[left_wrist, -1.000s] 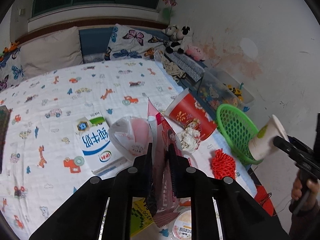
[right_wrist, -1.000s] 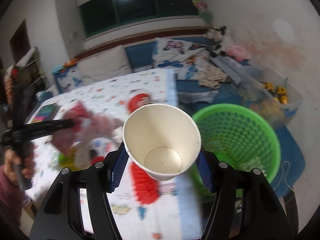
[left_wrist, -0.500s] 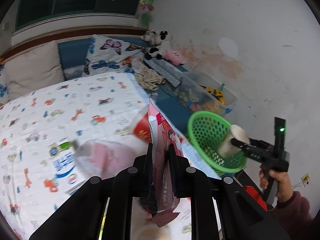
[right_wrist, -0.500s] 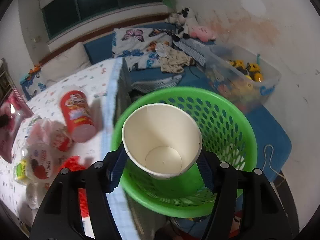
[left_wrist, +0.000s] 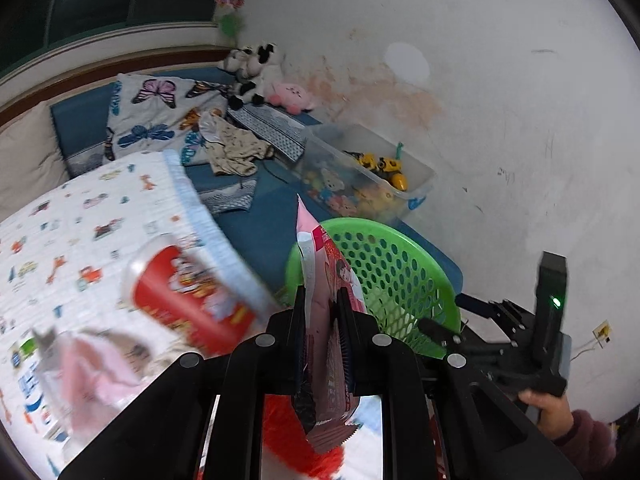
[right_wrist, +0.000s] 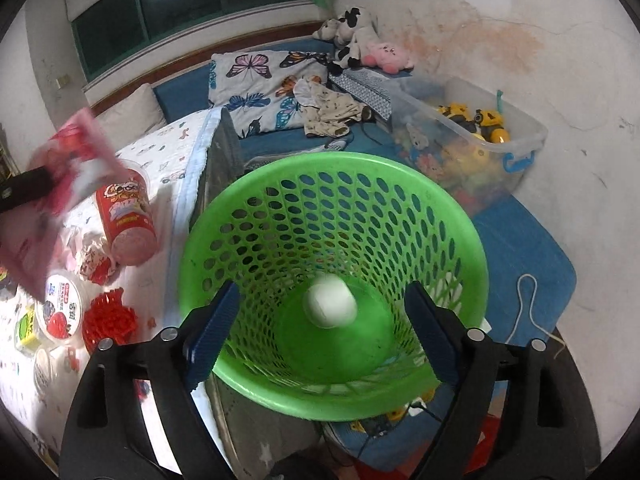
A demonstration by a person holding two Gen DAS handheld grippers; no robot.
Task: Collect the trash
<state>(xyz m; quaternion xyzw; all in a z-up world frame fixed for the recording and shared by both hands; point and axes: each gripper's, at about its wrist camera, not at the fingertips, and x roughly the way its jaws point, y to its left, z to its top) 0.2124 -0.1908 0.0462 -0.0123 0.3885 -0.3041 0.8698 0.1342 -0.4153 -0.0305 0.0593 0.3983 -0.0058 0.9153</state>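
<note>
My right gripper (right_wrist: 320, 316) is open and empty over the green mesh basket (right_wrist: 400, 208). The white paper cup (right_wrist: 329, 306) lies blurred inside the basket near its bottom. My left gripper (left_wrist: 323, 316) is shut on a pink snack wrapper (left_wrist: 328, 276) and holds it upright just left of the basket (left_wrist: 404, 276). The wrapper also shows at the left of the right wrist view (right_wrist: 68, 176). The right gripper shows at the right of the left wrist view (left_wrist: 472, 320).
On the bed's printed sheet (right_wrist: 176, 148) lie a red snack can (right_wrist: 126, 216), a yogurt tub (right_wrist: 62, 308), a red mesh piece (right_wrist: 108, 318) and other wrappers. A clear toy box (right_wrist: 472, 140) stands behind the basket by the wall.
The right gripper opened and the paper cup dropped into the basket. The left gripper carried the pink wrapper rightward, closer to the basket.
</note>
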